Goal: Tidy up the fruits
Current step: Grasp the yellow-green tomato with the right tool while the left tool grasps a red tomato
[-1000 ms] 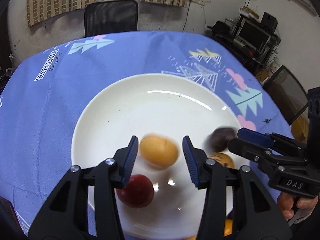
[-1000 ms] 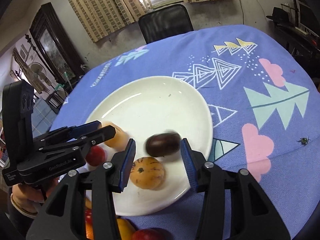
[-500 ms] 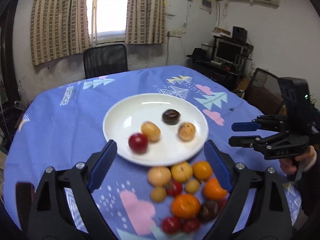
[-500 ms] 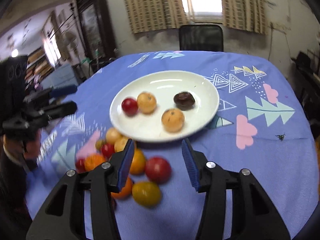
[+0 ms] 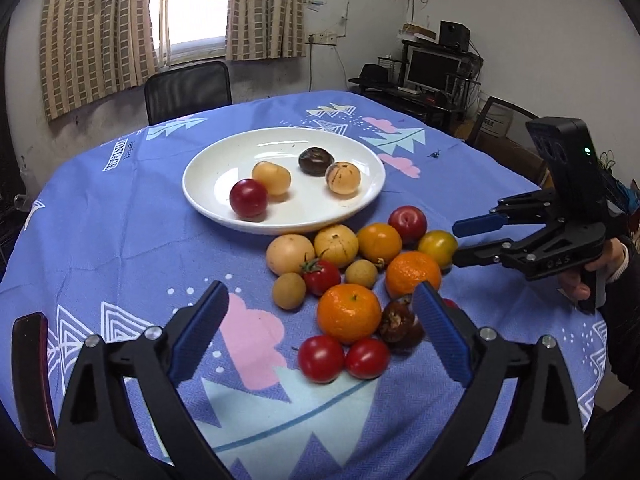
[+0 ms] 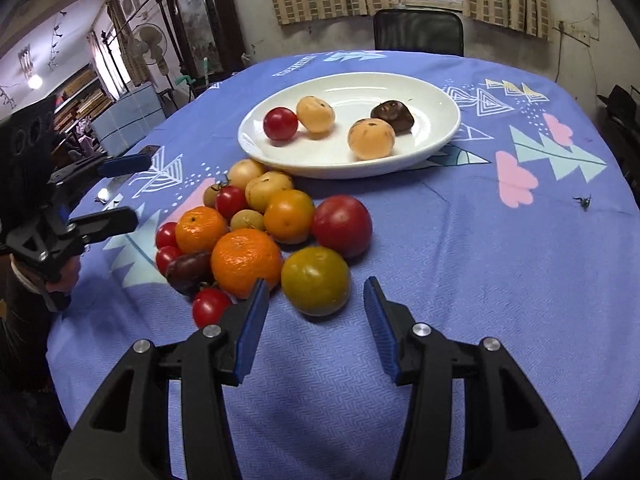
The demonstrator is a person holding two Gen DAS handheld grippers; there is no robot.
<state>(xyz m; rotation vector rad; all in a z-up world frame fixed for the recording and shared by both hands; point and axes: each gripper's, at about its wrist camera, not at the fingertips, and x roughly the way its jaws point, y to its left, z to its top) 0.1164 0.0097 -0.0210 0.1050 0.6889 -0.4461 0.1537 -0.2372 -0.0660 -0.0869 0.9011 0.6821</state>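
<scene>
A white plate (image 5: 280, 148) (image 6: 360, 88) on the blue tablecloth holds a red fruit (image 5: 248, 198), a yellow-orange one (image 5: 272, 177), a dark brown one (image 5: 316, 160) and a spotted orange one (image 5: 343, 177). In front of the plate a pile of loose fruit lies on the cloth: oranges (image 5: 348, 312), small red tomatoes (image 5: 321, 358), a yellow-green tomato (image 6: 315, 280), a large red tomato (image 6: 342, 226). My left gripper (image 5: 320, 292) hovers wide open over the pile's near side. My right gripper (image 6: 316, 284) is open just short of the yellow-green tomato, holding nothing.
A dark red phone (image 5: 30, 376) lies at the table's left edge. A black chair (image 5: 188, 88) stands behind the table, with a desk and monitor (image 5: 432, 68) at the back right. A small insect (image 6: 583, 201) sits on the cloth right of the plate.
Both grippers have pulled back from the plate to the near side of the fruit pile. The left gripper has opened wider. The yellow-orange and dark fruits stay on the plate.
</scene>
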